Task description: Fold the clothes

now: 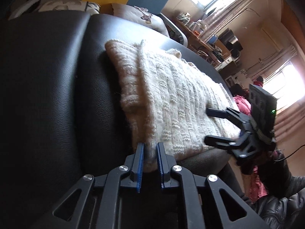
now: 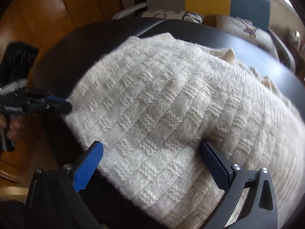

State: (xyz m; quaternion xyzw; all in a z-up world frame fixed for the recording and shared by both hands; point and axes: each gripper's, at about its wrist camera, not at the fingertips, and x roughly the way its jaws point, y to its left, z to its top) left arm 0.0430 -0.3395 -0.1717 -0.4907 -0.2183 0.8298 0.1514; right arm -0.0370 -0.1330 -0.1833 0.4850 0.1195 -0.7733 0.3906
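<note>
On black cushion (image 1: 57,95), cream sweater (image 1: 171,99) lies folded; left hand-held gripper (image 1: 149,164) pinches its edge, right hand-held gripper (image 2: 152,164) gapes released; tidying remains.

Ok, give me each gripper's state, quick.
Left gripper: nearly closed, pinching the edge of the knit sweater.
Right gripper: wide open over the sweater, gripping nothing.
</note>
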